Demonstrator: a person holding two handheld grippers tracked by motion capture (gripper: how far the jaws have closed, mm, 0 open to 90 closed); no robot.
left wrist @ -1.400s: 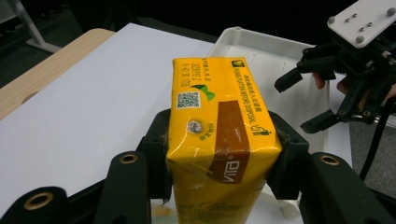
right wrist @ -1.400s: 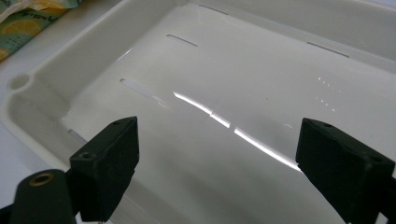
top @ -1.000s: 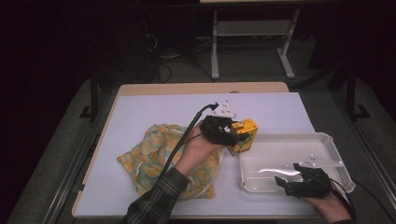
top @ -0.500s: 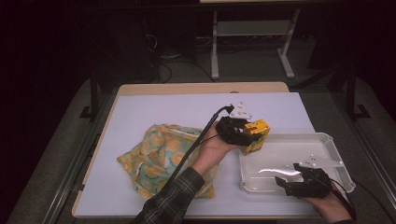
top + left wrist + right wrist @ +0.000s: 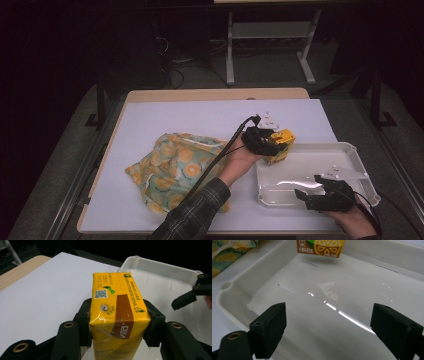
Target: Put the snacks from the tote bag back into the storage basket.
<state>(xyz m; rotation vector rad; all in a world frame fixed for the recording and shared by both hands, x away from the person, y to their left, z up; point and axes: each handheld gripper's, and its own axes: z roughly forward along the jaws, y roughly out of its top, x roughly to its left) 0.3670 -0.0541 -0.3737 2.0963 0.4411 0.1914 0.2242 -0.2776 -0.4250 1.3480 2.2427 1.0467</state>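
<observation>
My left gripper [image 5: 272, 144] is shut on a yellow and brown drink carton [image 5: 284, 140], which it holds just above the far left corner of a white plastic tray [image 5: 350, 150]. In the left gripper view both pads press the sides of the carton [image 5: 117, 307] and the tray [image 5: 162, 272] lies beyond it. My right gripper [image 5: 307, 190] sits at the tray's near edge, open, with nothing between its jaws. In the right gripper view the wide-apart fingertips [image 5: 272, 315] hover over the tray floor [image 5: 337, 290], and the carton's bottom end [image 5: 320, 247] hangs at the far side.
A crumpled cloth bag printed with orange slices [image 5: 175, 167] lies left of the tray, under the left forearm. A white sheet [image 5: 200, 120] covers the table. The far half of the sheet is bare. A metal stand [image 5: 270, 35] stands beyond the table.
The left gripper has carried the carton to the right and lower, from beside the cloth bag to the tray's far left corner. The right gripper has kept still.
</observation>
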